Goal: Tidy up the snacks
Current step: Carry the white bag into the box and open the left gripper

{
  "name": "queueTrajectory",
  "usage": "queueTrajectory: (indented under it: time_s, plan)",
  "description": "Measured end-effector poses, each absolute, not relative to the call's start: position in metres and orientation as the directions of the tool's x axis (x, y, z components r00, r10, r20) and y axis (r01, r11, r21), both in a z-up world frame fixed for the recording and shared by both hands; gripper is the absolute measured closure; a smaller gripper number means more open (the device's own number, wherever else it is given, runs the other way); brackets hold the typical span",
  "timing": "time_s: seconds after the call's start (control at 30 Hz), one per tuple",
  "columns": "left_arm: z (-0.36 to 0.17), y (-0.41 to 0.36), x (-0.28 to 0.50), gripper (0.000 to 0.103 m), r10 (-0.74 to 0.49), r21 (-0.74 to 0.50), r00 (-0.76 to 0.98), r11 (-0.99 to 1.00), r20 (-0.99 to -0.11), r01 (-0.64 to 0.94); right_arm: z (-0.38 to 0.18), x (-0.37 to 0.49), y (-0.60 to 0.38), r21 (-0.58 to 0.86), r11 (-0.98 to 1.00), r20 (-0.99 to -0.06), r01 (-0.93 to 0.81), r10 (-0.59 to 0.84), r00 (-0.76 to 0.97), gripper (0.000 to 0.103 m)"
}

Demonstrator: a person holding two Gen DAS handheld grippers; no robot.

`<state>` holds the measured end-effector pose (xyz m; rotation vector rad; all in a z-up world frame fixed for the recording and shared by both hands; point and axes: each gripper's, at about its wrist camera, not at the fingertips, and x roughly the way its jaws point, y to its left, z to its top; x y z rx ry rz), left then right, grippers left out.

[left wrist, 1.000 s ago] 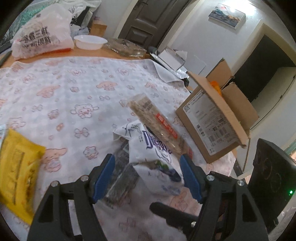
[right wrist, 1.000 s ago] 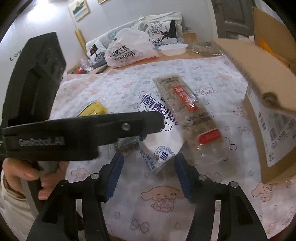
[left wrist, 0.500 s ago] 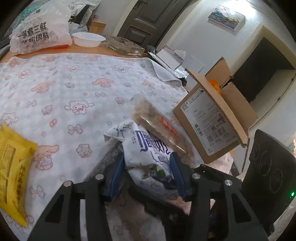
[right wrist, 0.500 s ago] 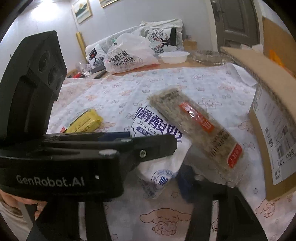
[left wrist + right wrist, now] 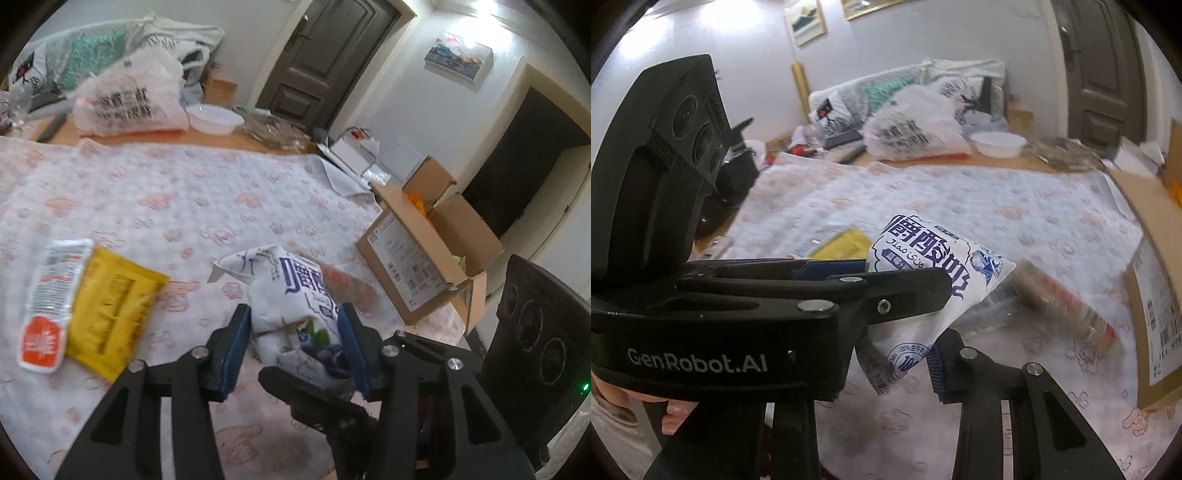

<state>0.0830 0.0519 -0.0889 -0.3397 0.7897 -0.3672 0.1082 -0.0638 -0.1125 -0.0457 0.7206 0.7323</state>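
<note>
Both claws tilt downward over the bench. The left claw (image 5: 293, 332) grips the white pouch (image 5: 291, 291), lifted off the cloth. The right claw (image 5: 897, 354) is closing on the pouch's lower corner, its left finger hidden behind the left claw. Left of the pouch lies a yellow packet (image 5: 110, 310); right, a clear bar pack (image 5: 1063, 302) and cardboard box (image 5: 424, 258).

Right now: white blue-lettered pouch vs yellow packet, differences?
The white pouch is puffy and crumpled, pinched in the left gripper; the yellow packet lies flat on the tablecloth, ungripped. The pouch has blue lettering; the packet is yellow. Both are sealed snack packs.
</note>
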Motion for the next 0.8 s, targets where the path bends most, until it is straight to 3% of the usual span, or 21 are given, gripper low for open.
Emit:
queueTrajectory:
  time_s: [0.47,0.8]
  plan:
    - [-0.013,0.043,0.044,0.058,-0.381,-0.341,0.755,0.914,-0.534,0.22,-0.044,0.071,-0.075,0.16,0.719,-0.477,-0.677,0.656,0.584,0.075]
    - [0.036,-0.044,0.063,0.058,-0.397,-0.242,0.756,0.918,-0.52,0.315,-0.009,0.077,-0.156,0.166,0.758,-0.388,-0.631,0.639,0.664,0.075]
